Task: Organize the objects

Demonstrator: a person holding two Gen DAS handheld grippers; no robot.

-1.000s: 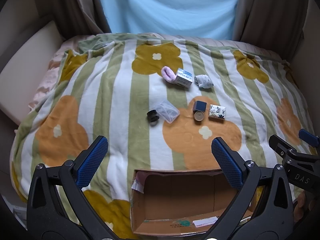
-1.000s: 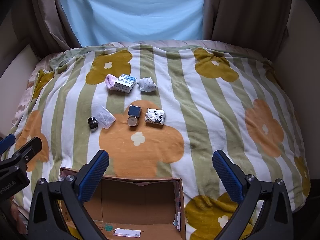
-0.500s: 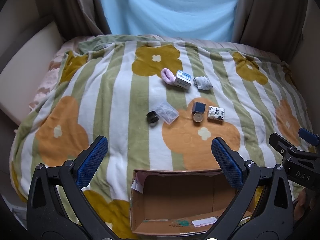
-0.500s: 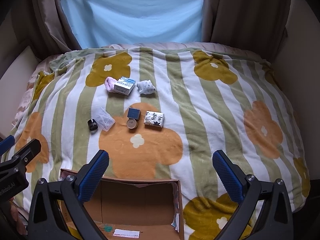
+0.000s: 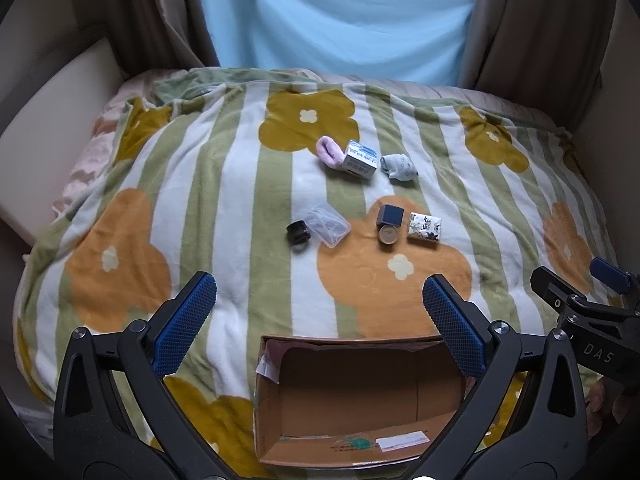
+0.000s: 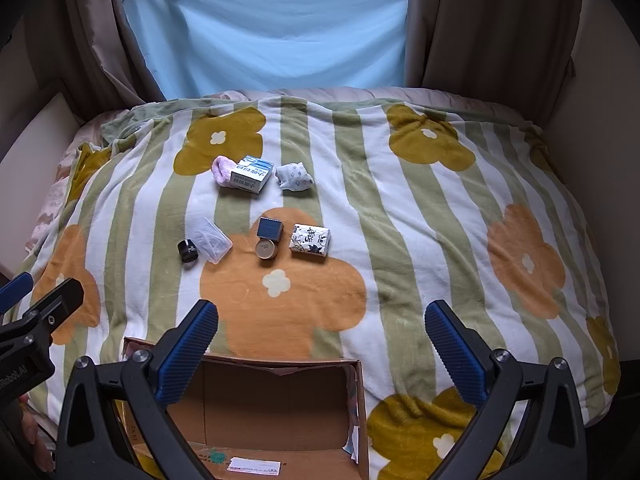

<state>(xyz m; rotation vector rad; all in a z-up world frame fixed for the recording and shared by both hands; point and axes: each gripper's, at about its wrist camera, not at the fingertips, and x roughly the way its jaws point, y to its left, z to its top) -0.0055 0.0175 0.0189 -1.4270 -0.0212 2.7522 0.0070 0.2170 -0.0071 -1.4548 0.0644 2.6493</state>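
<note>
Here, both pairs of tongs are held wide apart with nothing between the blue pads: the left tongs (image 5: 318,322) and the right tongs (image 6: 320,344) hover above the near edge of the bed, over an open cardboard box (image 5: 436,396) that sits on a striped flower-print blanket (image 6: 420,216). Only a white label is seen on the bottom of the box.

The objects are laid out in two loose rows further up the blanket, well apart from both tongs. In the far row, a pink sock (image 5: 329,152) is pressed against a blue-and-white carton (image 5: 360,160), and a grey rolled sock (image 5: 398,167) lies just beside the carton. In the nearer row, a small black jar (image 5: 298,233) is set next to a clear plastic case (image 5: 326,226); to their right, a dark blue cube box (image 6: 270,228) stands touching a round tin (image 6: 266,249), with a patterned white packet (image 6: 310,239) beside them.

Behind the bed, a light blue curtain (image 6: 280,28) is framed by brown drapes (image 6: 488,24).
</note>
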